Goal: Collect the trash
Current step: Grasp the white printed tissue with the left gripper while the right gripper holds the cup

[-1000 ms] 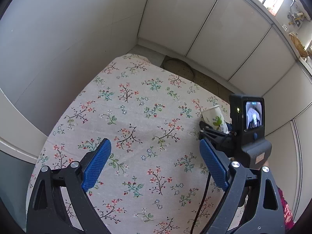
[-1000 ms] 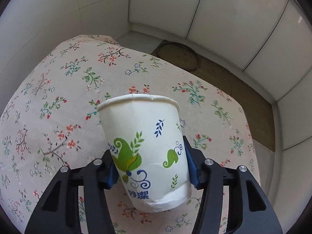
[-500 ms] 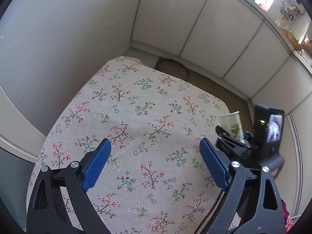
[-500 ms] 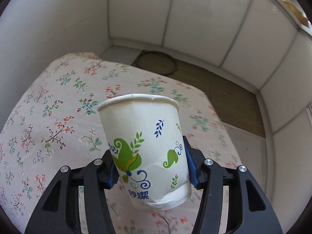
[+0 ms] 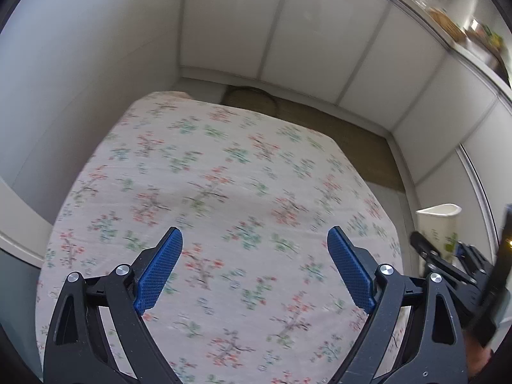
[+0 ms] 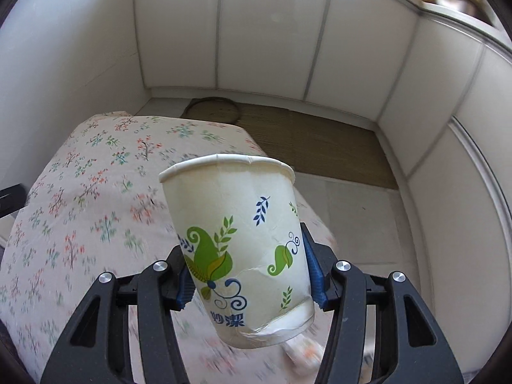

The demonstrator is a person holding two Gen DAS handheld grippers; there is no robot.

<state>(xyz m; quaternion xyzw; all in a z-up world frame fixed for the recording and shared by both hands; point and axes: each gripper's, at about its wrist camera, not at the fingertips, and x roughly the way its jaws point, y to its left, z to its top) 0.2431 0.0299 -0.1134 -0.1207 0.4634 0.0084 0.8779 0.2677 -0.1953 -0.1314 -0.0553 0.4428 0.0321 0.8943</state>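
The right gripper [image 6: 248, 280] clamps a paper cup [image 6: 238, 240] between its blue fingers [image 6: 312, 275], holding it tilted in the air past the edge of the flowered desk [image 6: 80, 192]. The left gripper [image 5: 254, 270] hangs above the desk, its fingers [image 5: 160, 265] spread wide and empty.

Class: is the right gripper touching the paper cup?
Touching. The right wrist view shows the right gripper with a blue pad pressed against each side of the paper cup, which is dented there.
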